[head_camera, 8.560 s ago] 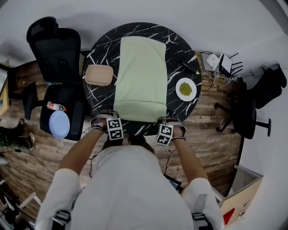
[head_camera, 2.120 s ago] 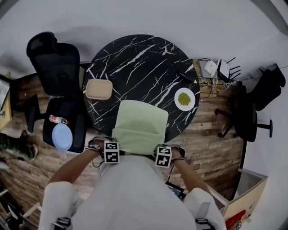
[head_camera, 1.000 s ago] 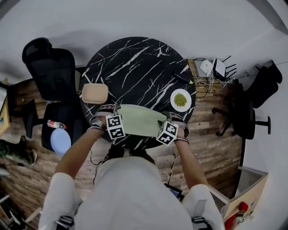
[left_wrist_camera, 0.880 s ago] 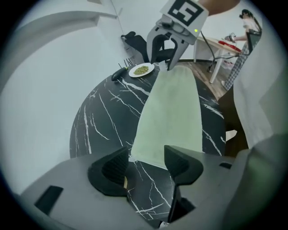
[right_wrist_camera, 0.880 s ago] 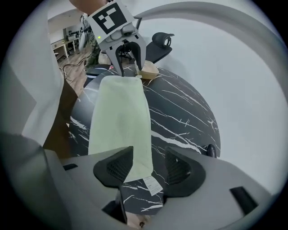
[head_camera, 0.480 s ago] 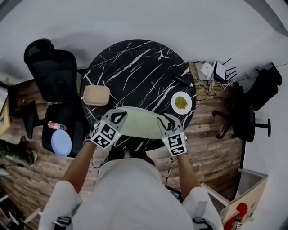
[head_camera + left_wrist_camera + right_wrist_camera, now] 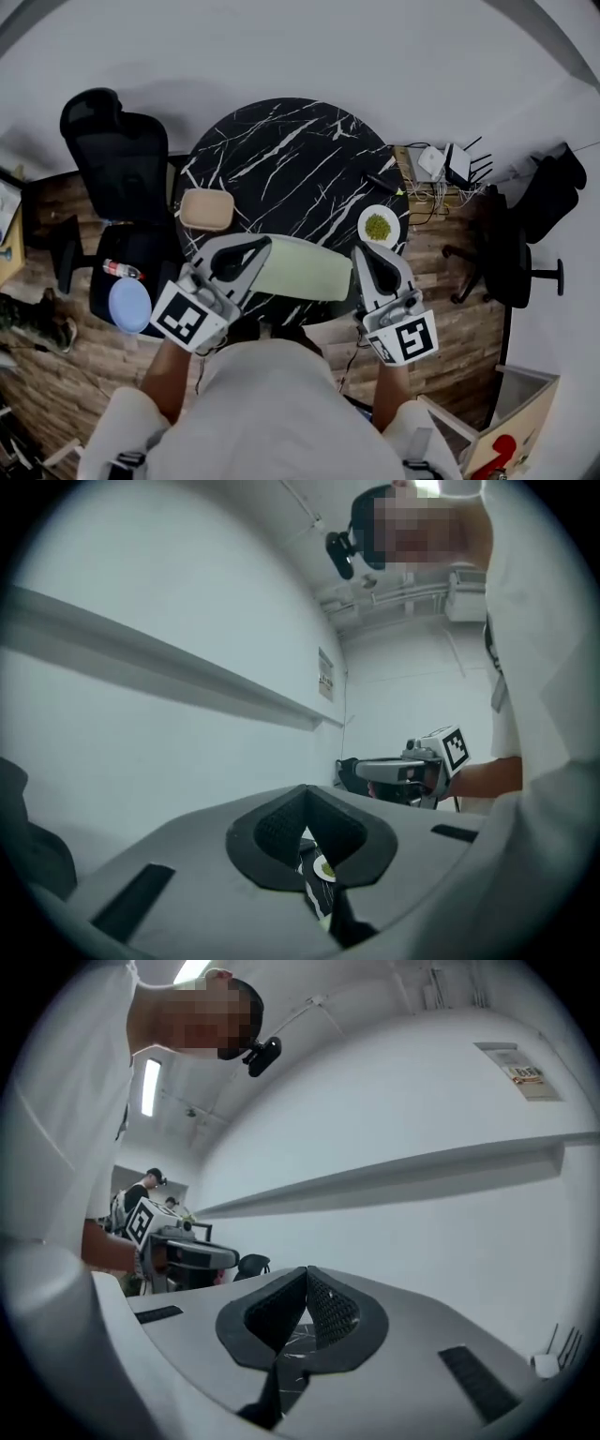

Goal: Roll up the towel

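At table (image 7: 281, 150) edge, green towel (image 7: 302, 268) lies rolled; both hand-held grippers (image 7: 261, 246) (image 7: 360, 255) just closed, empty.

Towel (image 7: 302, 270) now rolled, left claw (image 7: 262, 247) and right claw (image 7: 364, 253) lifted off it, jaws closed empty

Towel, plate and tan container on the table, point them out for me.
towel (image 7: 305, 270), head view, middle of its green cloth.
plate (image 7: 365, 222), head view, its white left rim.
tan container (image 7: 207, 209), head view, centre of its top.
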Available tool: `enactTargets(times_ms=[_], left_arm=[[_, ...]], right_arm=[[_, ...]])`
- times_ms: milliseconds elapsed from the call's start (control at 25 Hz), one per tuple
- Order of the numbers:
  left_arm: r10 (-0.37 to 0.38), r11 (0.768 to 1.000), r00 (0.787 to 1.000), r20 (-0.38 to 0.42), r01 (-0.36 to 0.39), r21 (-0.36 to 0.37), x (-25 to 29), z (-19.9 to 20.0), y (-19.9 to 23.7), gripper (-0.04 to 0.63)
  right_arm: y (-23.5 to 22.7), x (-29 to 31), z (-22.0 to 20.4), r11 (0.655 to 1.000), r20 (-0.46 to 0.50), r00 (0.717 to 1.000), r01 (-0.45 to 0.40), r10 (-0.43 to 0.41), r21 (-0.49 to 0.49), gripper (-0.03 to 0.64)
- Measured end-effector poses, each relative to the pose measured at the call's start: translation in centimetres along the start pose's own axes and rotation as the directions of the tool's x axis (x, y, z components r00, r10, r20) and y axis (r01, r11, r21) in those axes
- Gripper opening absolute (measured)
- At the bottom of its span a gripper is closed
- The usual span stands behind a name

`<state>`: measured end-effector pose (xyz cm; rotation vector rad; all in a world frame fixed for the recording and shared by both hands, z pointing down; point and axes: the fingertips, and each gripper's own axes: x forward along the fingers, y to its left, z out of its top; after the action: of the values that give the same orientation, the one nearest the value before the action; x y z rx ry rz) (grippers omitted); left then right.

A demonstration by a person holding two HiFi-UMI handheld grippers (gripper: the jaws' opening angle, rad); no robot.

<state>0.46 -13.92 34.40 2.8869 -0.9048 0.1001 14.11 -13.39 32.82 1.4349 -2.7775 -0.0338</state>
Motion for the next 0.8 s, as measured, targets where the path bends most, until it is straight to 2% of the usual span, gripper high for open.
enactTargets(times_ms=[120,240,360,480,680,800], left_arm=[[-0.008,1.000,1.000,0.003,0.008,0.029,0.2,0.4,-0.6,0.002],[-0.022,1.000,1.000,0.002,0.022,0.017,0.3,0.2,-1.3,0.002],[-0.034,0.999,0.999,0.003,0.034,0.001,0.4,0.1,-2.1,0.002],[-0.048,0.999,0.999,0.013,0.048,0.006,0.5,0.4,-2.8,0.002],[-0.068,0.998,0.997,0.024,0.068,0.013,1.0,0.9,-3.6,0.002],[-0.067,0.998,0.998,0.020,0.067,0.002,1.0,0.8,-3.8,0.002]], right_arm=[[0.7,-0.1,0.7,0.999,0.006,1.000,-0.010,0.010,-0.034,-0.003],[1.1,-0.1,0.3,0.999,0.002,1.000,-0.016,0.016,-0.037,-0.003],[1.2,-0.6,-0.2,1.000,-0.013,1.000,-0.002,0.002,-0.020,-0.005],[1.2,-1.2,0.4,1.000,0.015,1.000,0.007,-0.007,0.012,-0.005],[1.6,-1.4,1.0,1.000,0.014,1.000,0.000,0.000,-0.020,-0.006],[1.9,-1.6,1.0,1.000,0.012,1.000,0.005,-0.005,0.008,-0.006]])
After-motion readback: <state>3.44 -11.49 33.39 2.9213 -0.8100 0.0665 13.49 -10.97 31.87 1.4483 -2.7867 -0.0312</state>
